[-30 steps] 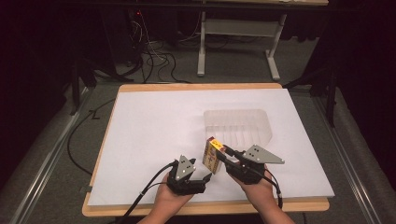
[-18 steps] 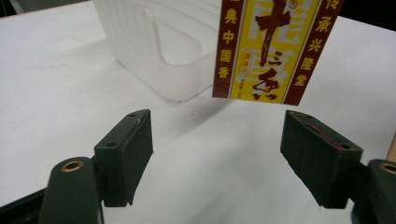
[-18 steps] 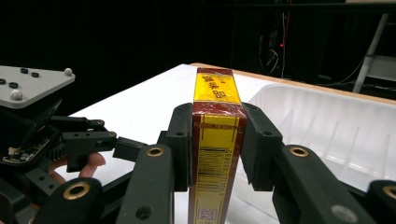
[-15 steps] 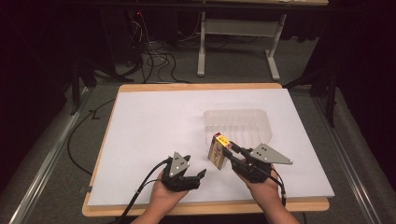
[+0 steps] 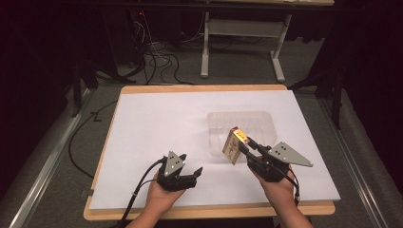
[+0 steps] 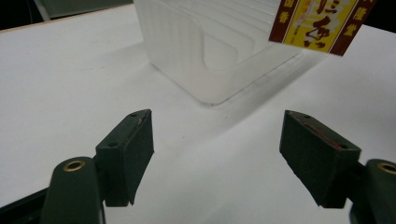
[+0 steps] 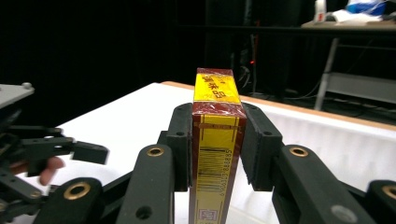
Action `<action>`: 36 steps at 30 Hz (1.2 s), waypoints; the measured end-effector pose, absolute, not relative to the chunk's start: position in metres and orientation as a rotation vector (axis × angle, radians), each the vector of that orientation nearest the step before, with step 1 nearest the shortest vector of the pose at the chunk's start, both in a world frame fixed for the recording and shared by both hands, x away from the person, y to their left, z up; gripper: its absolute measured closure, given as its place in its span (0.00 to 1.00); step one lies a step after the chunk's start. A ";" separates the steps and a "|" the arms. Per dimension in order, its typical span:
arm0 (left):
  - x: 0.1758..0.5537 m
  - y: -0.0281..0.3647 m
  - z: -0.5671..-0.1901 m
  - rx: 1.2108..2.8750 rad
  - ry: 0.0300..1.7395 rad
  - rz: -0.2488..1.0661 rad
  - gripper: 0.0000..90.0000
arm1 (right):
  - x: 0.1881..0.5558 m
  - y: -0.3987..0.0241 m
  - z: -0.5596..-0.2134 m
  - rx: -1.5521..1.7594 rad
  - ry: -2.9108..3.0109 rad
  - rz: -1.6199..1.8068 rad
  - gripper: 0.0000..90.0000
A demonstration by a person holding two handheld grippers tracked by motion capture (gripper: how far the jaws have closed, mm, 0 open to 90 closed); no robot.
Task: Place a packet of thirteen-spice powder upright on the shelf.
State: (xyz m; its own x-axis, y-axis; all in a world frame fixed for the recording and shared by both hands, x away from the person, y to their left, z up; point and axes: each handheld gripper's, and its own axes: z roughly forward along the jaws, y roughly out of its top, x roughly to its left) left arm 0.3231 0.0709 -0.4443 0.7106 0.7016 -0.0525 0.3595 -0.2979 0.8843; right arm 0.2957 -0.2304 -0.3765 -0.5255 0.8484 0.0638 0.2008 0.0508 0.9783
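A small yellow and dark red box (image 5: pixel 234 144) with a barcode on its narrow side (image 7: pixel 216 154) is held up off the table by my right gripper (image 5: pixel 244 145), shut on it. The box hangs just in front of a clear ribbed plastic tray (image 5: pixel 242 124) that rests on the white sheet. My left gripper (image 5: pixel 196 173) stands open low over the sheet at the front left, nothing between its fingers (image 6: pixel 133 149). In the left gripper view the tray (image 6: pixel 205 51) lies ahead and the box (image 6: pixel 322 23) hangs at the top right.
A white sheet (image 5: pixel 157 128) covers the wooden table (image 5: pixel 209 211). Cables (image 5: pixel 157 57) and a white table frame (image 5: pixel 237 33) stand on the floor beyond the far edge. The other gripper (image 7: pixel 42 149) appears at the left of the right gripper view.
My right gripper has carried the box a little to the right and up, toward the tray's front. My left gripper has drawn back left, away from the box, and stands open.
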 end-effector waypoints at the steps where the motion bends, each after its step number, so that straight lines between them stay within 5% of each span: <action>1: 0.324 0.072 -0.444 1.915 0.821 0.428 0.29 | 0.296 -0.232 -0.376 1.058 1.772 1.498 0.76; 36: 0.329 0.111 -0.432 1.886 0.856 0.412 0.29 | 0.342 -0.283 -0.365 1.218 1.508 1.389 0.76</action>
State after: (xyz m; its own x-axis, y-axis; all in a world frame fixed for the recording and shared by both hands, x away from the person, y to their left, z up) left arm 0.3293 0.1106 -0.4320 0.6934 0.7157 -0.0834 0.3810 -0.2661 0.8854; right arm 0.3425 -0.2826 -0.3648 -0.2764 0.9577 0.0794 0.1578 -0.0362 0.9868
